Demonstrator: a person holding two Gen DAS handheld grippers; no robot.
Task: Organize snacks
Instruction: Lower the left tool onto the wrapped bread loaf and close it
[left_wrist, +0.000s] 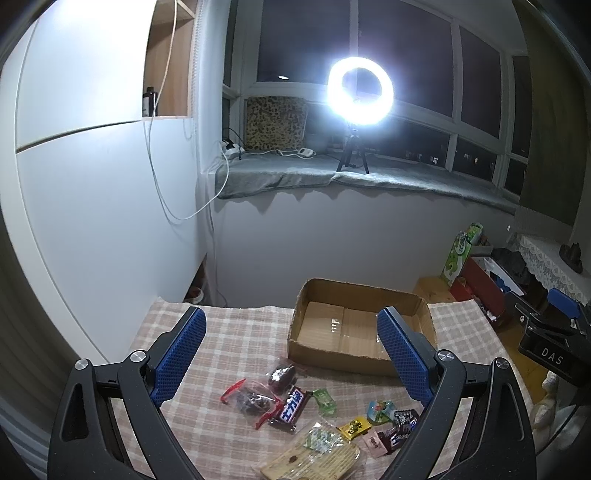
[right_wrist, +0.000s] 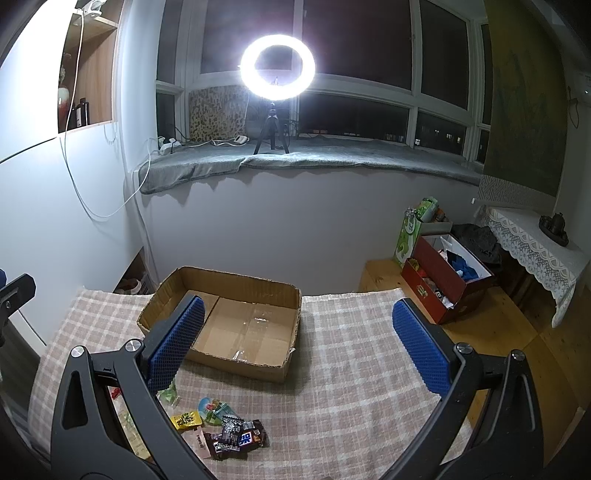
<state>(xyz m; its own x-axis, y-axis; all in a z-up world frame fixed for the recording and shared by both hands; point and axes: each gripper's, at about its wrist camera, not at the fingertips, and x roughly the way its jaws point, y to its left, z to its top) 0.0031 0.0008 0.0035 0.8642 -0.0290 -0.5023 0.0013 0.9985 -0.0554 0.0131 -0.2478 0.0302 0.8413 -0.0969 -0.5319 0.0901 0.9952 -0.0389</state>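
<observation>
Both the left gripper (left_wrist: 291, 354) and right gripper (right_wrist: 295, 343) hang spread wide, holding nothing. Snacks (left_wrist: 295, 410) lie below the fingers; the box (left_wrist: 360, 299) sits just ahead.

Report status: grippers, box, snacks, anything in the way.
Left gripper open, right gripper open, both empty. Cardboard box empty on the checked cloth. Snacks loose in front of it. Path clear.
</observation>
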